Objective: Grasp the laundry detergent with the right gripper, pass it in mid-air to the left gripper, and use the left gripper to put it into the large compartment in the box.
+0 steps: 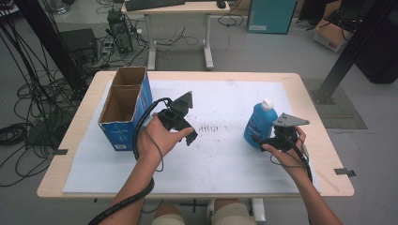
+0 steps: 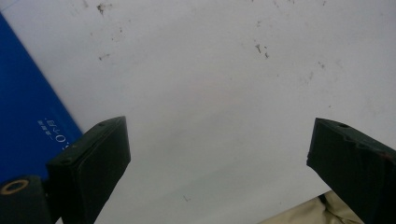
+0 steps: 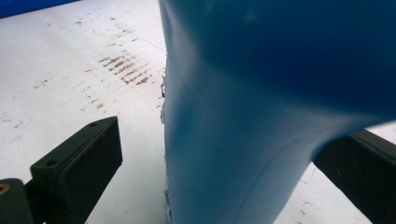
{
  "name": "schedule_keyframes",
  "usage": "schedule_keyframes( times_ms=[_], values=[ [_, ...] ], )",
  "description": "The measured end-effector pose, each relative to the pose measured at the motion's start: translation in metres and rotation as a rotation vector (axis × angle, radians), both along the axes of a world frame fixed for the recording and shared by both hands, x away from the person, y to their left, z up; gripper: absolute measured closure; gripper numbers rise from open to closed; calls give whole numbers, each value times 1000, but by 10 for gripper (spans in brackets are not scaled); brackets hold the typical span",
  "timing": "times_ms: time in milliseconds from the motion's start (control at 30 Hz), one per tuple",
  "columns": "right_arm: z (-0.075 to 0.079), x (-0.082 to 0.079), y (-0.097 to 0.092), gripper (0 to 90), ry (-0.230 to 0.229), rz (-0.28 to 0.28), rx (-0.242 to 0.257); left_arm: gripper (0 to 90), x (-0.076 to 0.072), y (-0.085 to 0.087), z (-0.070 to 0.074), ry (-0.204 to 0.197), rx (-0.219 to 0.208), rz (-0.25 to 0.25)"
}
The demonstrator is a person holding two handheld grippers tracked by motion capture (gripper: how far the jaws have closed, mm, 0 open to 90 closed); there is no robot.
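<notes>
A blue bottle (image 1: 259,123) with a white cap (image 1: 267,103) stands upright on the white sheet (image 1: 225,154) that covers the worktop (image 1: 84,105), toward its right side and well apart from the open blue box (image 1: 123,108) at the left. The right claw (image 1: 265,142) is brought up against the lower body of the bottle; in the right gripper view the bottle (image 3: 261,112) is seen between the two jaws, which are spread wide, with a clear gap at the left jaw. Whether the far jaw touches the plastic cannot be told. Nothing is gripped yet.

The left claw (image 1: 190,136) is held above the bare sheet beside the box, with its jaws wide apart and nothing between them.

The bottle is judged to be smooth moulded plastic, somewhat slippery and likely to give a little when squeezed. Its fill level cannot be read through the opaque wall, so moderate weight is best assumed. Being taller than it is broad, it may be tipped by a push from one side. A hold is best taken across the narrower waist of the body, low to middle, with both jaws closed evenly so the bottle is not twisted or squeezed out.
</notes>
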State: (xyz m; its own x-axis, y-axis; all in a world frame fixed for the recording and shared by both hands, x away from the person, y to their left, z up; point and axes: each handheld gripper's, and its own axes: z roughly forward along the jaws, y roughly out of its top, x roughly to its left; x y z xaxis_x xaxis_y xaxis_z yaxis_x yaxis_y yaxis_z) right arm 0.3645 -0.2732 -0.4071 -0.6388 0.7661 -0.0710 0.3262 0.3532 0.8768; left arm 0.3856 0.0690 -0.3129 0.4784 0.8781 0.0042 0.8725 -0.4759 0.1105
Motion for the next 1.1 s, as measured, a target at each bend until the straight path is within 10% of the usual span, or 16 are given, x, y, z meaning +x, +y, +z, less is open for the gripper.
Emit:
schedule_keyframes(
  times_ms=[1100],
  values=[
    [1,0,0,15,-27,-4,16,62,0,-1,2,-4,1,-2]
  ],
)
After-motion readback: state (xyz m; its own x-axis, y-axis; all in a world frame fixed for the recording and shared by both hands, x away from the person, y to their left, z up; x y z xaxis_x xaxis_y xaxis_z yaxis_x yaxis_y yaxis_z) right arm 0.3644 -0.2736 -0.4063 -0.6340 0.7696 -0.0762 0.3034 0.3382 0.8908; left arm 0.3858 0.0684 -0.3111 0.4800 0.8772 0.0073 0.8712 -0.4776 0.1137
